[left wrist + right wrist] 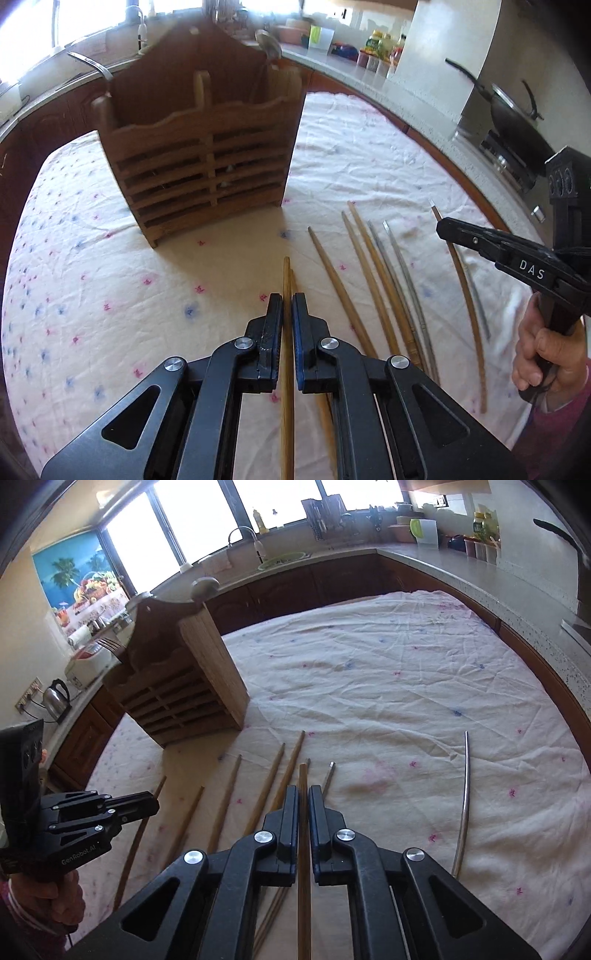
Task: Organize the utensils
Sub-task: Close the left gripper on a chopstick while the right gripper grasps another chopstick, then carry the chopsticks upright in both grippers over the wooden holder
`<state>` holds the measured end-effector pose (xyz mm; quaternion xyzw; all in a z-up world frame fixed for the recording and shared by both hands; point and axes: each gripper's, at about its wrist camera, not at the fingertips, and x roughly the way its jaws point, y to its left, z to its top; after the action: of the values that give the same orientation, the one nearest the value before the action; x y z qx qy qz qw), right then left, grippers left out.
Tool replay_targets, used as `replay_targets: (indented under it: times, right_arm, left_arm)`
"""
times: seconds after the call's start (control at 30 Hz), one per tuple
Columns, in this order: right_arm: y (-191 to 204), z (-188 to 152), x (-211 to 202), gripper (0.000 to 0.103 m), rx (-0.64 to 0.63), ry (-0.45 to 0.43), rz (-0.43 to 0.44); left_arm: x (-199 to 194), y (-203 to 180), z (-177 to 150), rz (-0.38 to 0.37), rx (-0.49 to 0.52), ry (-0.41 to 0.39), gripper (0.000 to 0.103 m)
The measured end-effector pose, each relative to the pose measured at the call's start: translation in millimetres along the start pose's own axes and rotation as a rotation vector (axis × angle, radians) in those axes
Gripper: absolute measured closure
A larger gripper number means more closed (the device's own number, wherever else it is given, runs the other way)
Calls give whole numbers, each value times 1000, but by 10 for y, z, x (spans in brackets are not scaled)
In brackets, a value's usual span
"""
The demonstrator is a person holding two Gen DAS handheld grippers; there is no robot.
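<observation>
Between each claw (287,306) (303,797), one slender wooden chopstick (286,280) (303,775).

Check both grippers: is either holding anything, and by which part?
Each holds one wooden chopstick. Left gripper jaws pinch a chopstick a short way behind its forward end. Right gripper jaws pinch another chopstick, likewise near its forward end.

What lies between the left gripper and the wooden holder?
Only bare floral cloth, seen in the left wrist view, between left gripper and wooden holder.
</observation>
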<state>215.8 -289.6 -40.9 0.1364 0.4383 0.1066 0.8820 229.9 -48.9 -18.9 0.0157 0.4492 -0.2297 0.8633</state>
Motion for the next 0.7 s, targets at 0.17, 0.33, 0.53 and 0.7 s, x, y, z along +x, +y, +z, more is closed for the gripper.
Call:
replay_targets:
  times: [0.17, 0.33, 0.53, 0.7]
  right_arm:
    - [263, 160, -501, 98, -44, -105, 55]
    - [475, 323, -910, 98, -73, -197, 114]
    - [695, 531, -1183, 98, -129, -280, 136]
    - [759, 668, -1209, 98, -138, -313, 139]
  left_arm:
    - [-705, 108, 41, -74, -68, -149, 98]
    - [-1189, 170, 82, -101, -86, -252, 98]
    - [-1537, 262, 129, -108, -86, -332, 98]
    - [-1662, 332, 178, -87, -97, -388, 98]
